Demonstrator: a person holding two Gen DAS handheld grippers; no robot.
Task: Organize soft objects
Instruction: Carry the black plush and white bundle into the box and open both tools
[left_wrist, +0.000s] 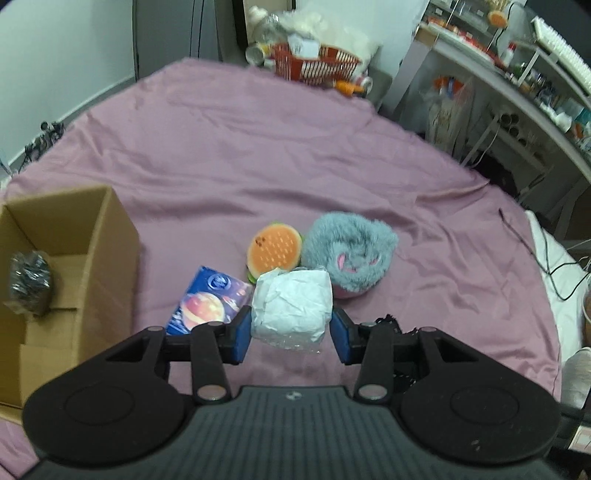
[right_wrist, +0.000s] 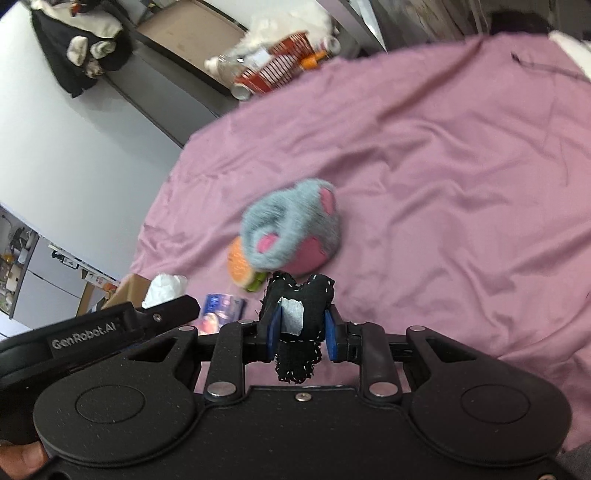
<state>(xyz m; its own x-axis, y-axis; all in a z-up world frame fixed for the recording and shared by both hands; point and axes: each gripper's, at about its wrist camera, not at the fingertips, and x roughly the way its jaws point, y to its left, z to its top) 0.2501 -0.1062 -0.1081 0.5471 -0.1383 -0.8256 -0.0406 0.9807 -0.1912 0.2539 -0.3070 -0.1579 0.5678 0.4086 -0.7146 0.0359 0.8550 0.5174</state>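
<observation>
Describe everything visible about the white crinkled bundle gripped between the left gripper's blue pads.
The white crinkled bundle looks like crumpled paper or tissue sealed in clear plastic film, whose loose glossy edge hangs below it. It is roughly blocky, creased all over. The left gripper is shut on it, a blue pad pressing each side, holding it clear of the purple bedsheet. Nothing else visibly touches it. In the right wrist view its top peeks above the left gripper.

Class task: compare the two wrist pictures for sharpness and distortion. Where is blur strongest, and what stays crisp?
Left wrist view: fisheye bends the purple bedsheet into a dome; the brown cardboard box looks soft-edged. Right wrist view: the grey-and-pink fluffy plush is smeared, while the right gripper holding the black stitched fabric piece stays crisp.
</observation>
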